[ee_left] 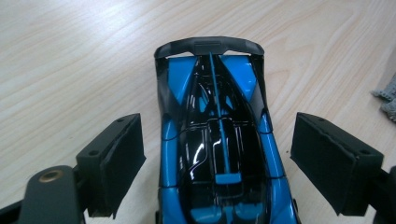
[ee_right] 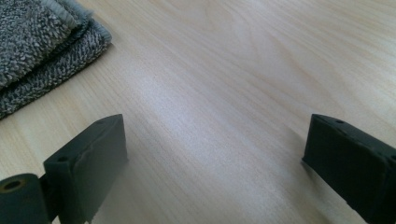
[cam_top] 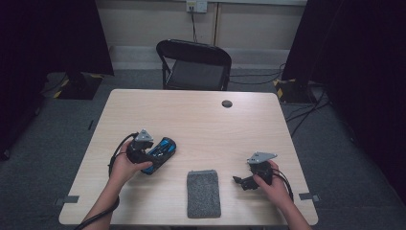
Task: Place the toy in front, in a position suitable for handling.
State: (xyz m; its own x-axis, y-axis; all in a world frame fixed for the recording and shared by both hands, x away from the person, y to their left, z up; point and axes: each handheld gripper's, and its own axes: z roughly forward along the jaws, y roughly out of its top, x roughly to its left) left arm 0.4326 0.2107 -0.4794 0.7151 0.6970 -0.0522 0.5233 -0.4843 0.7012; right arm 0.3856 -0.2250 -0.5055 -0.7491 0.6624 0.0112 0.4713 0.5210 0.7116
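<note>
I see left gripper [ee_left: 217, 163] fingers wide apart, straddling the blue toy car [ee_left: 219, 149] without contact. Right gripper [ee_right: 215, 172] fingers spread, empty, over counter [ee_right: 233, 70] beside grey cloth [ee_right: 42, 51].

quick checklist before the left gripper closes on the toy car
1. Left gripper open: ok, jaws spread wide.
2. Toy car between the jaws: ok, gaps on both sides.
3. Car centred: ok, roughly, a little nearer the left jaw.
4. Car flat on the table: cannot tell, wheels hidden.
5. Folded grey cloth clear of the car: ok, apart.
6. Right gripper out of the way: ok, open over bare table.
</note>
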